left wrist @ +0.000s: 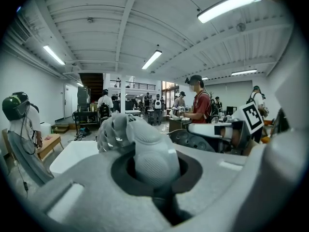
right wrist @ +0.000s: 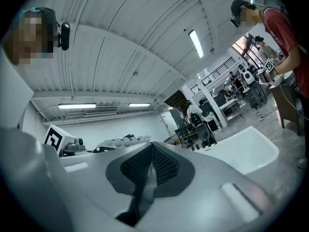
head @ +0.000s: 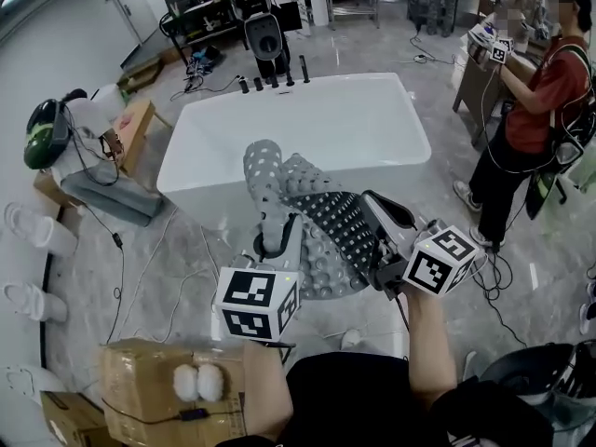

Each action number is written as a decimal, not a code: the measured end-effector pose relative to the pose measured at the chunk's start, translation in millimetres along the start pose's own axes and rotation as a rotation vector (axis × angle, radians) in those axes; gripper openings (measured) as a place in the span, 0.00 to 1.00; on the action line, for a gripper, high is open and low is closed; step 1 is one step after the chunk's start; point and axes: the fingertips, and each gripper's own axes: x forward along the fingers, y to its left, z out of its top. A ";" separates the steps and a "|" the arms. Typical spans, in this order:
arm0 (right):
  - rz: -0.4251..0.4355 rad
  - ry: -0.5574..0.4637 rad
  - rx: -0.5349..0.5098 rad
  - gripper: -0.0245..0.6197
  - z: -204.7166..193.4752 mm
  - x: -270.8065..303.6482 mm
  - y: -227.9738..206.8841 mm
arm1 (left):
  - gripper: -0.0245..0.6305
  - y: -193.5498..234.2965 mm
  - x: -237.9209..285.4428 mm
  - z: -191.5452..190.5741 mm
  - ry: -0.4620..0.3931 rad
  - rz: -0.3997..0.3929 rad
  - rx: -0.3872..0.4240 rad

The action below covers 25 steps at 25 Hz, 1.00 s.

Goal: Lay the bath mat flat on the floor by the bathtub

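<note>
Where left tool [head: 272, 242] grips, bath mat [head: 279, 170] bunches

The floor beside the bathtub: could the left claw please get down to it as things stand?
Probably yes: the left claw, shut on the bath mat, hangs by the near rim of the bathtub, and nothing seems to stand on the floor just below.

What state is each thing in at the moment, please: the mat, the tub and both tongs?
mat: bunched and folded, held up off the floor, not yet laid flat.
tub: empty.
left tongs: shut on the mat.
right tongs: shut on an edge of the mat.
</note>
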 end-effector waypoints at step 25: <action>-0.166 0.033 0.052 0.05 -22.4 95.0 -61.3 | 0.07 85.7 98.7 -22.9 0.094 -0.152 -0.041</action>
